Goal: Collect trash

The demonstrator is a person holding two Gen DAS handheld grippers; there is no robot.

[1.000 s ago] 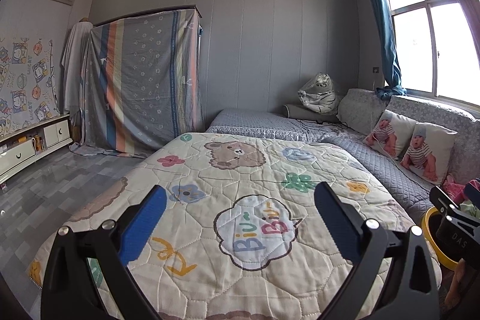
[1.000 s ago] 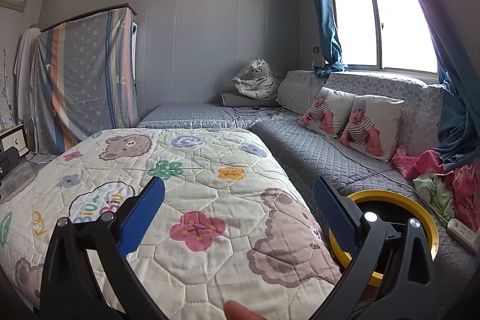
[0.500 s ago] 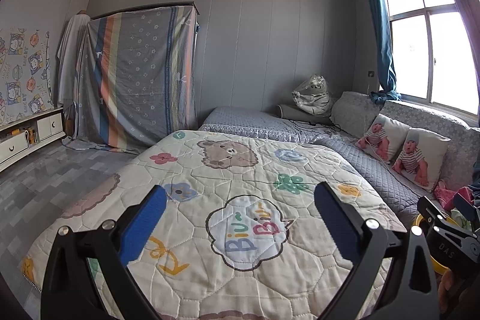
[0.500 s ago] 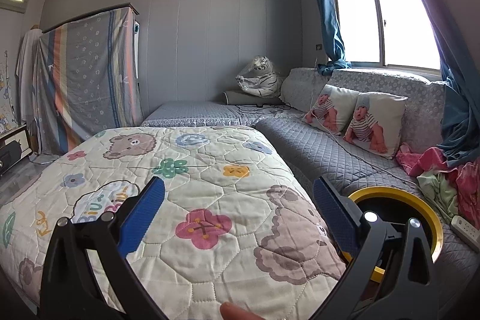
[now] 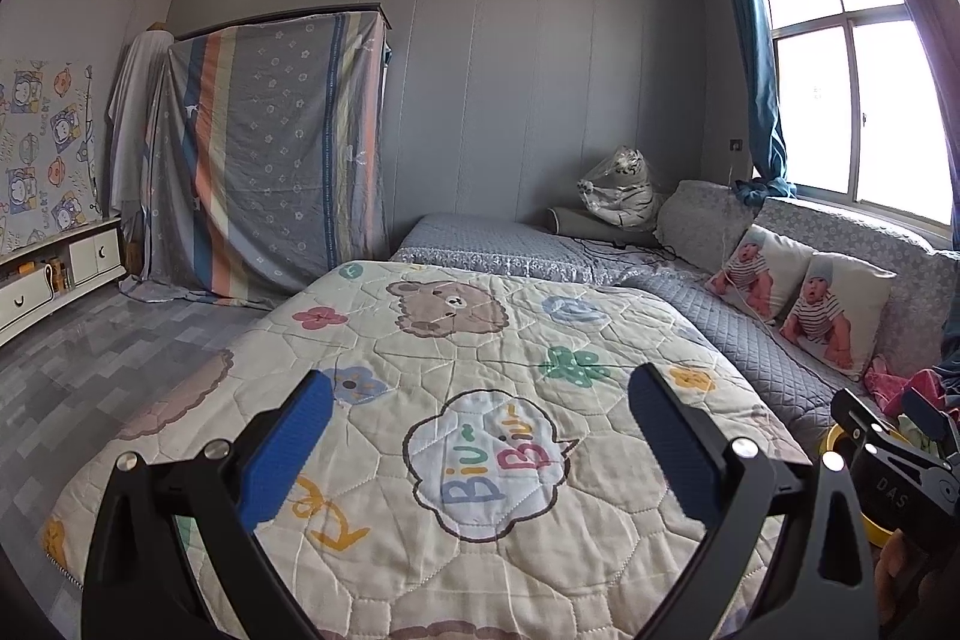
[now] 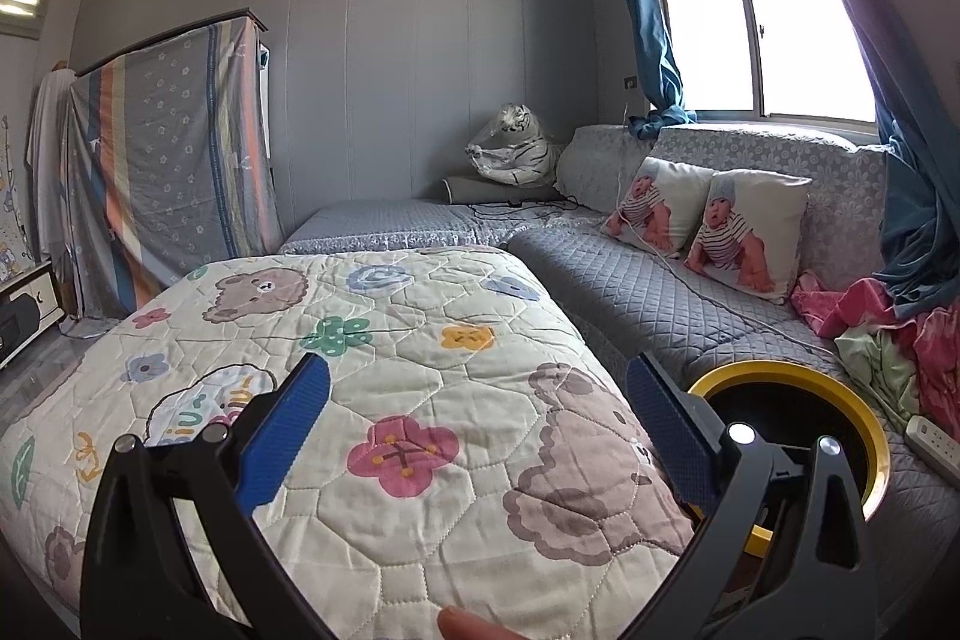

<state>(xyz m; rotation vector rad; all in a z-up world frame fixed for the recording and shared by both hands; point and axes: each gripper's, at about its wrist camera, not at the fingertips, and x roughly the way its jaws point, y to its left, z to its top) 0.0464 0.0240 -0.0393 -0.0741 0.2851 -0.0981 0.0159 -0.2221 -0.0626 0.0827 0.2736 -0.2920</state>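
Both tongs spread wide, empty: left gripper (image 5: 480,436) and right gripper (image 6: 477,421) hover over the quilt (image 6: 420,352). No trash visible on the bed. Yellow-rimmed bin (image 6: 840,388) sits just right of quilt, beside the grey sofa (image 6: 630,292); pink clothes (image 6: 852,304) and power strip (image 6: 930,445) near it

Home bedroom: quilted bed (image 5: 480,400), baby-print cushions (image 6: 708,226).

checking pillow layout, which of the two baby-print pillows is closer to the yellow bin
The baby-print pillow with the grey hat, nearer the pink clothes; the other pillow sits farther from the yellow bin.
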